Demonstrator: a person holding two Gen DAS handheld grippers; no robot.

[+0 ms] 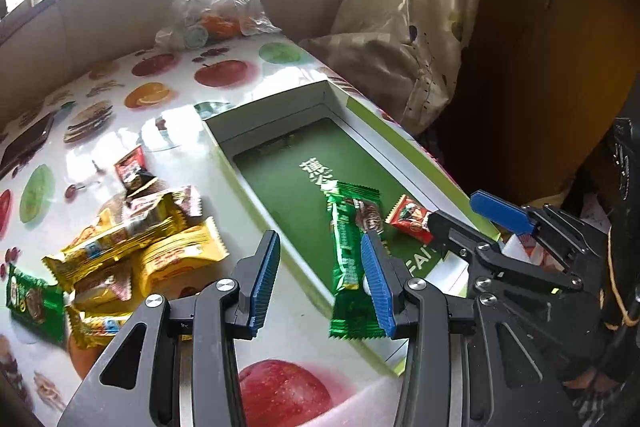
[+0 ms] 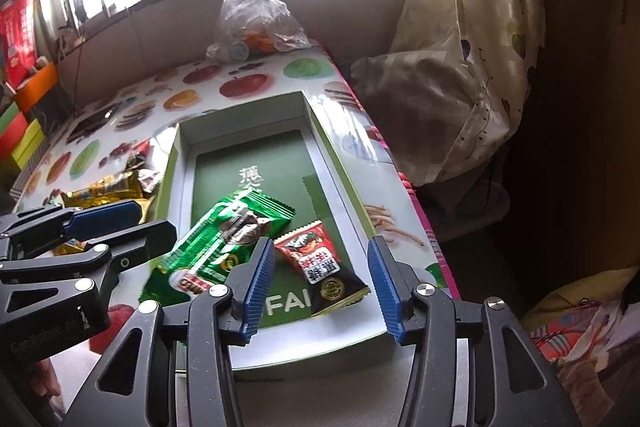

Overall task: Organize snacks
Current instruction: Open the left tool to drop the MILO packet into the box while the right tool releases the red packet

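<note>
Right tool: I am holding my right tool (image 2: 320,287) over the near end of the box, its jaws standing apart and gripping nothing; the red snack packet (image 2: 324,263) is lying loose between them, so I judge it is just delivered.
Left tool: my left tool (image 1: 320,279) is hanging half open and empty over the box's left wall, beside the green wafer packet (image 1: 348,259).
Box: the shallow white box (image 2: 344,183) with green floor is sitting on the right part of the table (image 1: 180,75), its lid off, so that snacks are dropping in easily.
Inside the box: only the green packet and the red one, touching, at the near end; the far end is staying bare.
Still outside: a pile of yellow packets (image 1: 132,251) is waiting on the left, with a green one at its near edge.
Far end: a plastic bag (image 2: 256,19), not part of my sorting, I think.
</note>
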